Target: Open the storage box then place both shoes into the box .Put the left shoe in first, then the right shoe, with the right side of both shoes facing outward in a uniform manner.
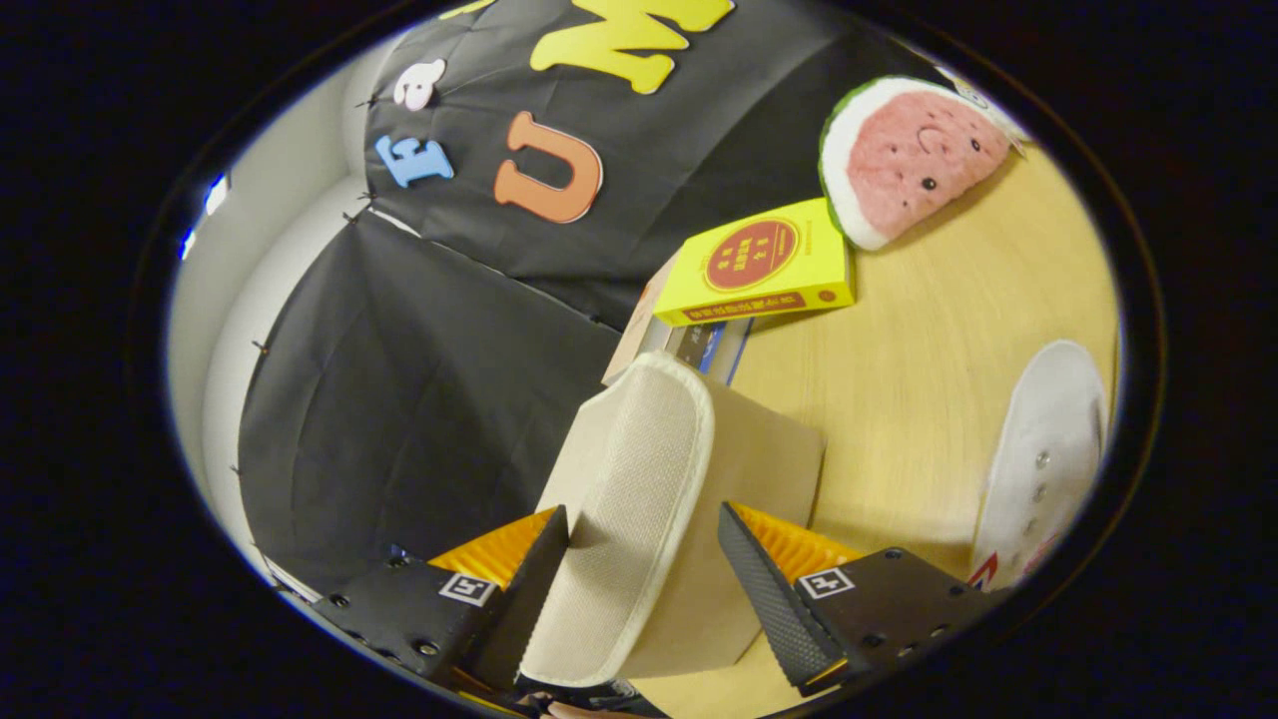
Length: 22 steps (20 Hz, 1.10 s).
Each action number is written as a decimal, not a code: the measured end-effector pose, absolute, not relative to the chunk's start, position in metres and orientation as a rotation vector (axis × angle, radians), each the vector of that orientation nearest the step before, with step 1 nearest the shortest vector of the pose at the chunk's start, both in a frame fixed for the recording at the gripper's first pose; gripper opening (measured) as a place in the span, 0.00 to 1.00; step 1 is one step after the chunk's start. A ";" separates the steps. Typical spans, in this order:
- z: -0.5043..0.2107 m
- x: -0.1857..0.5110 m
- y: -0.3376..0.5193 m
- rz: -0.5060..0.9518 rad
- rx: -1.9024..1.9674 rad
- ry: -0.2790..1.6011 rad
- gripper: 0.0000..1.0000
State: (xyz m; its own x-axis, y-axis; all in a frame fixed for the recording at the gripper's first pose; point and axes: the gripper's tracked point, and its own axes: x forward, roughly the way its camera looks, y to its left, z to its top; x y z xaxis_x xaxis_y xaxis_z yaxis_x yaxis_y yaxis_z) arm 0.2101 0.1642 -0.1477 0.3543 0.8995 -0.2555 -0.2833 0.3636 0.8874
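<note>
- My gripper [644, 574] stands open, and the beige lid [624, 519] of the storage box [739, 499] rises between its two fingers [774, 599]. The left finger lies against the lid's edge; the right finger stands clear of it, so I am not clamping anything.
- The storage box is a beige fabric one, sitting on the wooden table [929, 399] directly ahead of the fingers, with its woven, pale-rimmed lid tilted up toward me.
- A white shoe [1043, 464] lies on the table to the right of the box, well apart from it. I see metal eyelets along its side and a small red and blue mark near its lower end, too small to make out.
- Beyond the box, a yellow book [764, 265] rests on top of a small stack of books [699, 345]. It carries a round red emblem and a red strip of writing that I cannot read.
- A watermelon plush toy [914, 155] lies further back, beyond the yellow book.
</note>
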 end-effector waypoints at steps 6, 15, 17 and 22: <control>-0.144 0.208 0.164 0.880 0.818 0.880 0.62; -0.135 0.208 0.149 0.769 0.782 0.875 0.32; -0.125 0.208 0.150 0.770 0.784 0.846 0.33; -0.106 0.207 0.153 0.707 0.762 0.847 0.04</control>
State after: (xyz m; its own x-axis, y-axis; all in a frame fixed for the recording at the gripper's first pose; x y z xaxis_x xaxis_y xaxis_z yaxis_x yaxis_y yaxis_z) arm 0.2075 0.1528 -0.1062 0.4775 0.7904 -0.3837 -0.2362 0.5362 0.8104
